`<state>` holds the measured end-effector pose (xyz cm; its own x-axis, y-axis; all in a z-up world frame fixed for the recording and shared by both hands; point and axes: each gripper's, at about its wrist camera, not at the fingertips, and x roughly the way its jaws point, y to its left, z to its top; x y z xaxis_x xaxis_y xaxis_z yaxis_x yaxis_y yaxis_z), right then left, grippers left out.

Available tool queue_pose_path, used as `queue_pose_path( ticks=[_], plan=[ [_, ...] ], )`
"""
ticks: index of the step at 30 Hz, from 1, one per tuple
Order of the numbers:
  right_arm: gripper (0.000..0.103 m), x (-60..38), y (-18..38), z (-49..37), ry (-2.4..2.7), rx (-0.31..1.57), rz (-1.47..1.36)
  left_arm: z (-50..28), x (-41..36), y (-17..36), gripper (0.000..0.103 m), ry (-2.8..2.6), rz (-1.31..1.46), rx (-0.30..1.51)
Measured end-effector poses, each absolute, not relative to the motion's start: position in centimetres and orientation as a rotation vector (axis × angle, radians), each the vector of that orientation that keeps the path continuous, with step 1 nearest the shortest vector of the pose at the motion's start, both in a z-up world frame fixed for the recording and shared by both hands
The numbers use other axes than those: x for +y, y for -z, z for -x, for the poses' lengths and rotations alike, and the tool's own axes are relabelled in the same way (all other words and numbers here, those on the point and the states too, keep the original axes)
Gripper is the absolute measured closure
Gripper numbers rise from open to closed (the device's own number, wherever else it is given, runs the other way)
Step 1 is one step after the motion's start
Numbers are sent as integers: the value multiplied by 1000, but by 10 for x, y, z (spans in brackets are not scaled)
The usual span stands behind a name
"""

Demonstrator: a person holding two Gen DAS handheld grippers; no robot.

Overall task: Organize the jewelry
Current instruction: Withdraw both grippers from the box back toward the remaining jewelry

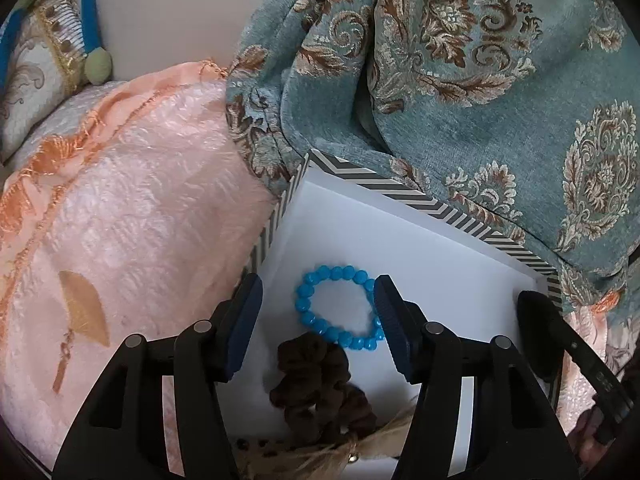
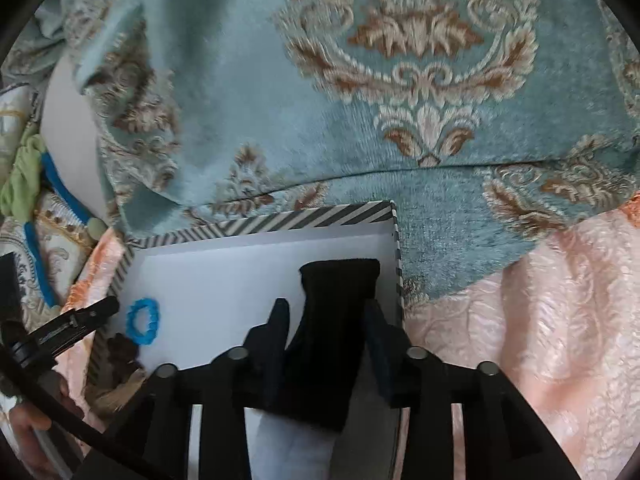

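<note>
A white box (image 1: pixel 400 240) with a chevron-striped rim (image 2: pixel 304 218) lies on the bedding. In it lie a blue bead bracelet (image 1: pixel 336 308) and a brown scrunchie (image 1: pixel 320 384). A tan tassel piece (image 1: pixel 360 440) sits at the near edge. My left gripper (image 1: pixel 318 316) is open above the bracelet, fingers on either side, not touching it. In the right wrist view a black velvet jewelry stand (image 2: pixel 332 336) sits between the fingers of my right gripper (image 2: pixel 326 320), which are apart and beside it. The bracelet also shows in the right wrist view (image 2: pixel 143 321).
A pink fuzzy blanket (image 1: pixel 132 240) lies left of the box and also right of it (image 2: pixel 520 320). A teal floral cloth (image 1: pixel 480 80) is heaped behind the box. A cushion (image 1: pixel 36 80) lies at the far left.
</note>
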<state>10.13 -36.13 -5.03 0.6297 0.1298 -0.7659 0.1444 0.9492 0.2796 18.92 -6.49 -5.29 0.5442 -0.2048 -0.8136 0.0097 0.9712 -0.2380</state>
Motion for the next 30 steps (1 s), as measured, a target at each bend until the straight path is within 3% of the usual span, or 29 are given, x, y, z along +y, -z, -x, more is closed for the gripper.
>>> queue_pose_path(
  ticks=[5,17,21,30],
  plan=[
    [57,-351,34,-73,-10,874,-313,-173,-66,42,45,127,199,972],
    [56,-319,28,-14,-12,902,-264,-92,-70,0,45,126,139,845],
    [42,-314,25,8,-1,892,-286,-63,-70,0,45,116,102,827],
    [41,-291,14,43,-24,876,-255,-15,-70,-6,45,105,25,757]
  ],
)
